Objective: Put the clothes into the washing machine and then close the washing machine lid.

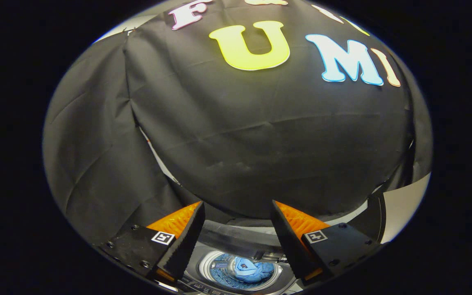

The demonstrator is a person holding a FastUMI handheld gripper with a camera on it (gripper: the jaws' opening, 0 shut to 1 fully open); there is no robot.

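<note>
My gripper [237, 213] is open, its fingers spread wide with nothing between them, held high above the washing machine [203, 262]. Below and between the fingers lies the machine's round drum opening, and a blue piece of clothing [252, 270] rests inside the drum. The machine's raised lid [236, 237] shows as a grey band behind the opening, just beyond the fingers. Past the fingers hangs the black cloth wall [236, 143] of the booth.
A row of buttons on the machine's control panel [203, 287] runs along the near side of the drum. A light wall or panel [404, 209] stands to the right of the machine, with a dark upright edge [377, 221] beside it.
</note>
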